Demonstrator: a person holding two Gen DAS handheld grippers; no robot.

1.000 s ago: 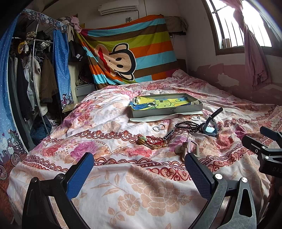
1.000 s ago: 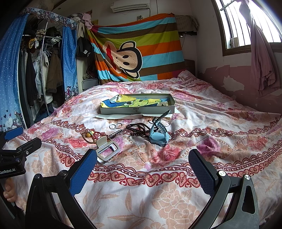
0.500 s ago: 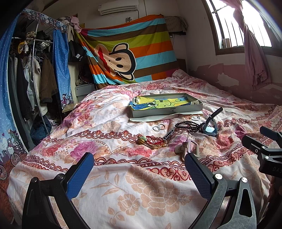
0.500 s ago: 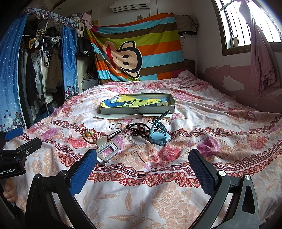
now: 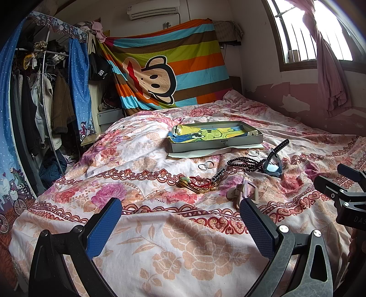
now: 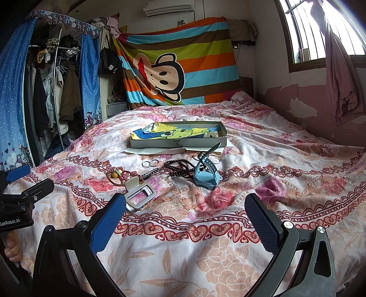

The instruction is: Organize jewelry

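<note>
A pink floral bedspread [image 5: 160, 239] fills the near scene. At the far wall hangs a striped cloth with a cartoon monkey face [image 5: 169, 68], below a white air conditioner [image 5: 153, 10]. A clothes rack with blue dotted curtains [image 6: 89, 80] stands left, a barred window with a pink curtain [image 6: 340, 68] right.

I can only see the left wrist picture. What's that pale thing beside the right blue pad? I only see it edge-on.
Observer: The right wrist view shows it from above: a silver rectangular frame with an open window, lying on the bedspread.
Operator: Is the other hand-held gripper holding anything?
Observer: No. The right hand-held gripper is open wide, with nothing between its jaws.
Operator: Who's holding the left one?
Observer: Bare fingers show just below the left hand-held gripper, at that view's left edge.
</note>
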